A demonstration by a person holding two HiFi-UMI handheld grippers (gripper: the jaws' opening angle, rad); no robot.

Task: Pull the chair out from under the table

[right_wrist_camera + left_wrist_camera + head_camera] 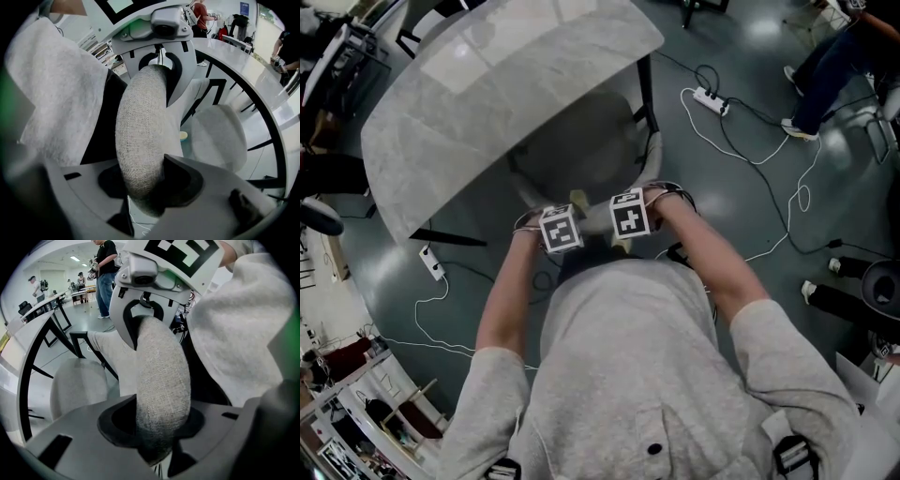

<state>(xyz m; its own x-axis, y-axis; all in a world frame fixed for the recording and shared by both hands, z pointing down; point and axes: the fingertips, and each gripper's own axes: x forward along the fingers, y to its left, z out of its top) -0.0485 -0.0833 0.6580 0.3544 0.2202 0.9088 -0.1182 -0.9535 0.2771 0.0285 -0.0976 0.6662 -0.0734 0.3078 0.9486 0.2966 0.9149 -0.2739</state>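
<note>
the left gripper point(562, 228) and right gripper point(629, 214) sit side by side, each clamped on the chair's padded backrest point(161, 380). the chair seat point(581, 141) lies partly under the pale table point(487, 94), so i judge the pull is partly done. only the gripper views show fabric pinched between the jaws; only the head view shows the seat's overlap with the table.

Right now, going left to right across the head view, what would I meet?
Near white power strip → left gripper → right gripper, both clamped on the chair backrest → far white power strip → bystander's trouser leg.
</note>
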